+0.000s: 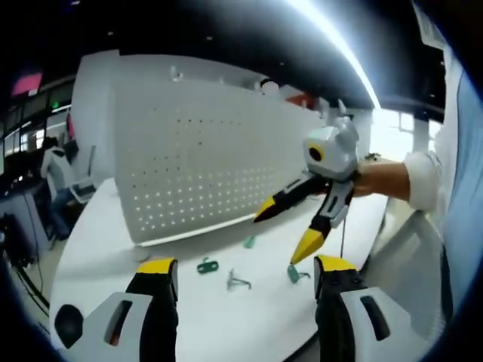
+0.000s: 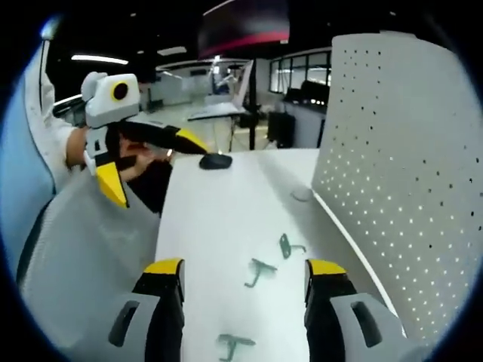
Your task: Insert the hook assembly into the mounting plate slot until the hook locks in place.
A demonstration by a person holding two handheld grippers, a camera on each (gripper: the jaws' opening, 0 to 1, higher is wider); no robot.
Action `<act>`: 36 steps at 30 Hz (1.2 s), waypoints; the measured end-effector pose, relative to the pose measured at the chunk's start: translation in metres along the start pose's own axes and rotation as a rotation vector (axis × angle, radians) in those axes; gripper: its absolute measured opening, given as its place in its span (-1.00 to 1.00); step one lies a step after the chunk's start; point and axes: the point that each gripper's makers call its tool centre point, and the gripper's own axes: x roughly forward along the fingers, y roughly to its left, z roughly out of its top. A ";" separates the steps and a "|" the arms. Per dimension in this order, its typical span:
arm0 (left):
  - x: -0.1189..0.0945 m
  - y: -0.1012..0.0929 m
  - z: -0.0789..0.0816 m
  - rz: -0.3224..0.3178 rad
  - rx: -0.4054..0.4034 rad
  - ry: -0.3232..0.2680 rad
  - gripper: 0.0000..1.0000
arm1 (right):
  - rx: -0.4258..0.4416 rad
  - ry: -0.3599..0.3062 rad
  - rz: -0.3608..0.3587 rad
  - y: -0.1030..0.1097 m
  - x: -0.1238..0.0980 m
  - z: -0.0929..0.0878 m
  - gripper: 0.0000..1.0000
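A white perforated mounting plate (image 1: 204,166) stands upright on the white table (image 1: 106,249). In front of it lie several small green hooks: (image 1: 207,265), (image 1: 238,281), (image 1: 296,274). My left gripper (image 1: 245,268) is open and low over the table, the hooks lying ahead between its jaws. My right gripper (image 1: 285,230) comes in from the right, open, hovering above the hooks. In the right gripper view the plate (image 2: 407,173) rises at the right, and hooks (image 2: 260,271), (image 2: 289,245), (image 2: 234,345) lie by the open right gripper (image 2: 245,268). The left gripper (image 2: 155,166) is open at the far left.
A black, mouse-like object (image 2: 215,161) lies at the table's far end, and a small round disc (image 2: 302,194) sits near the plate's foot. The table edge (image 2: 162,226) drops off on the left. A hand (image 1: 381,177) and white sleeve hold the right gripper. Desks and a person (image 1: 53,170) lie beyond.
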 end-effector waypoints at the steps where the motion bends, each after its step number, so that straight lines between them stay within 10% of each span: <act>1: 0.000 0.000 0.000 0.000 0.001 0.001 0.50 | -0.001 0.003 0.003 0.000 0.001 0.000 0.26; 36: 0.000 0.001 0.001 0.006 0.002 -0.005 0.42 | -0.103 0.109 0.110 -0.006 0.053 -0.015 -0.50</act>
